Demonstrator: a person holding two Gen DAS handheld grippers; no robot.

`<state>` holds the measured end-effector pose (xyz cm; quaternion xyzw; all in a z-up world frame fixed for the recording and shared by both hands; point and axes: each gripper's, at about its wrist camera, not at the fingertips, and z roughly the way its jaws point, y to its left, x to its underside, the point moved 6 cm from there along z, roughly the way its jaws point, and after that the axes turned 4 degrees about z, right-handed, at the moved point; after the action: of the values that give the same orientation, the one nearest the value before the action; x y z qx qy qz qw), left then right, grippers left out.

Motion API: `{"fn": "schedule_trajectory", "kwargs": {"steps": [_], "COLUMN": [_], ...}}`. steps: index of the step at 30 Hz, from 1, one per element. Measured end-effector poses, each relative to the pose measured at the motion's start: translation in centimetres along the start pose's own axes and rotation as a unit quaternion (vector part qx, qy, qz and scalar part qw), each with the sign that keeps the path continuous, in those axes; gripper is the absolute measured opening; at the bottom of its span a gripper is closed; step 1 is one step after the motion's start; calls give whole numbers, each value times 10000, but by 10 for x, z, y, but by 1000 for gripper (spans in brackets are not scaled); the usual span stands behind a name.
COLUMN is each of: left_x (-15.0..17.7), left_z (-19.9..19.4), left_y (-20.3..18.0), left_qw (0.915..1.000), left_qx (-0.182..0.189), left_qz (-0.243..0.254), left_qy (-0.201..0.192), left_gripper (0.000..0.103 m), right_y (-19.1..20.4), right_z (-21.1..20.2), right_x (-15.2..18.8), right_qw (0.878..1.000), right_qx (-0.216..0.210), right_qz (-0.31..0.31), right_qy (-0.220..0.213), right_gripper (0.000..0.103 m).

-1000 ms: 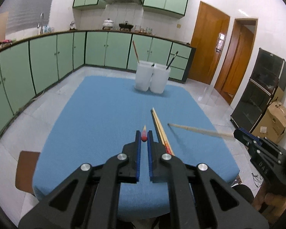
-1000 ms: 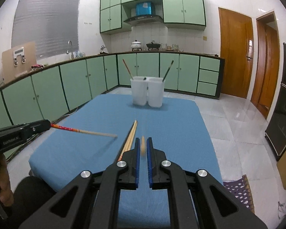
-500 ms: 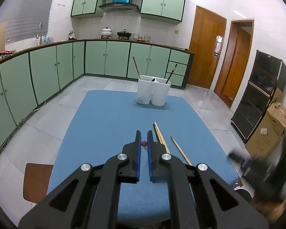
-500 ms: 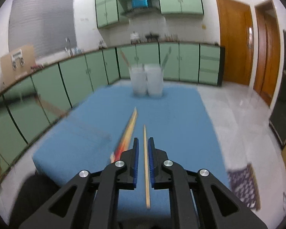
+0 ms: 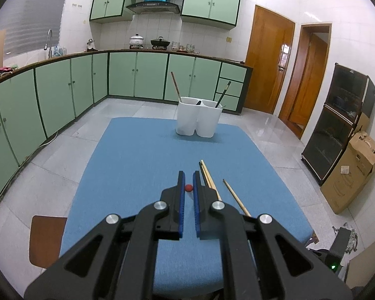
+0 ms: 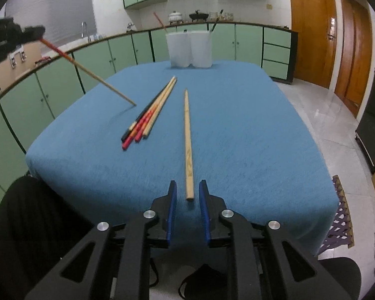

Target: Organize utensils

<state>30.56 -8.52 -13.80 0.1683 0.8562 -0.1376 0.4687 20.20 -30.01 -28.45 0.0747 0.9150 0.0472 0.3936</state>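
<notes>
My left gripper [image 5: 188,175] is shut on a red-ended chopstick [image 5: 188,188], seen end-on between its pads. In the right wrist view that chopstick [image 6: 87,71] slants down from the left gripper [image 6: 41,33], its tip just above the blue table [image 6: 250,130]. My right gripper [image 6: 187,183] hangs low over the near edge with its jaws opening. A light wooden chopstick [image 6: 188,145] lies flat on the cloth between them, and the pads are off it. A bundle of several chopsticks [image 6: 150,115] lies to its left. A white two-cup holder [image 6: 188,50] stands at the far edge.
The holder [image 5: 198,120] has a few utensils standing in it. A brown stool [image 5: 47,240] sits below the table's left corner. A cardboard box [image 5: 352,172] and a black cabinet [image 5: 337,130] stand to the right. Dark clothing [image 6: 25,225] is at the near edge.
My right gripper sank toward the table; the light chopstick that it gripped now lies on the cloth, and its jaws have parted. My left gripper keeps its hold on the red-ended chopstick.
</notes>
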Motion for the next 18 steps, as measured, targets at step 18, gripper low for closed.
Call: {"fn": "schedule_trajectory", "kwargs": {"steps": [18], "left_x": [-8], "left_z": [-6], "left_y": [3], "left_qw": [9999], "left_qx": [-46], "left_qz": [119], "left_qy": [-13], "left_gripper": [5], "right_y": [4], "right_z": [-71], "right_x": [-86], "right_qw": [9969], "right_qx": [-360], "right_qz": [202], "right_qy": [-671], "right_gripper": [7]}}
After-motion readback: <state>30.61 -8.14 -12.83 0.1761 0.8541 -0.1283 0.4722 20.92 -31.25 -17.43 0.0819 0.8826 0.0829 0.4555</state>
